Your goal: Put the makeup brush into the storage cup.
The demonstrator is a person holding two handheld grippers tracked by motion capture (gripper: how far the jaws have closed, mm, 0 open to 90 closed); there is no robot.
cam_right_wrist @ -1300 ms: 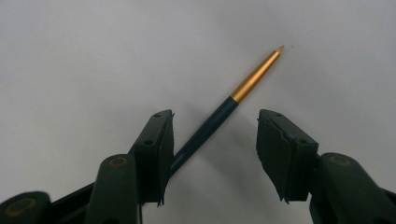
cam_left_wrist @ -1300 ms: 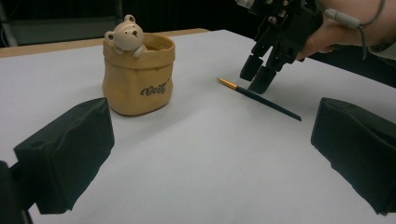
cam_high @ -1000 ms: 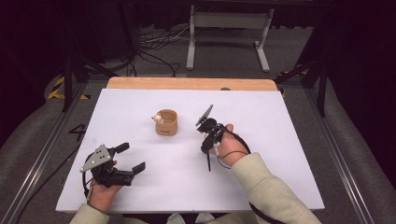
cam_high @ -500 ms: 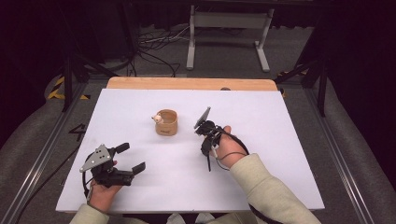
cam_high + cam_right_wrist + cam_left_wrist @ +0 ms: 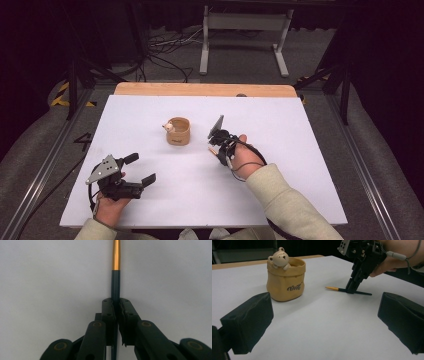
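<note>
A slim dark pen with a gold end [image 5: 115,270] lies flat on the white table [image 5: 300,170]. My right gripper [image 5: 116,305] is shut on its dark barrel, jaws pointing down at the tabletop. In the high view this gripper [image 5: 218,150] sits just right of a tan pot with a small bear on its rim [image 5: 178,132]. The left gripper view shows the pen [image 5: 337,289] under the right gripper [image 5: 352,290], with the pot [image 5: 285,280] to their left. My left gripper [image 5: 140,168] rests near the front left, open and holding nothing, its pads [image 5: 247,322] wide apart.
A wooden strip [image 5: 200,89] runs along the table's far edge. Beyond it are cables and a grey metal stand [image 5: 245,22] on the floor. Rails [image 5: 35,175] border the table's left and right sides.
My right hand and gripper have shifted slightly left and toward the pot's side. The left gripper has stayed where it was.
</note>
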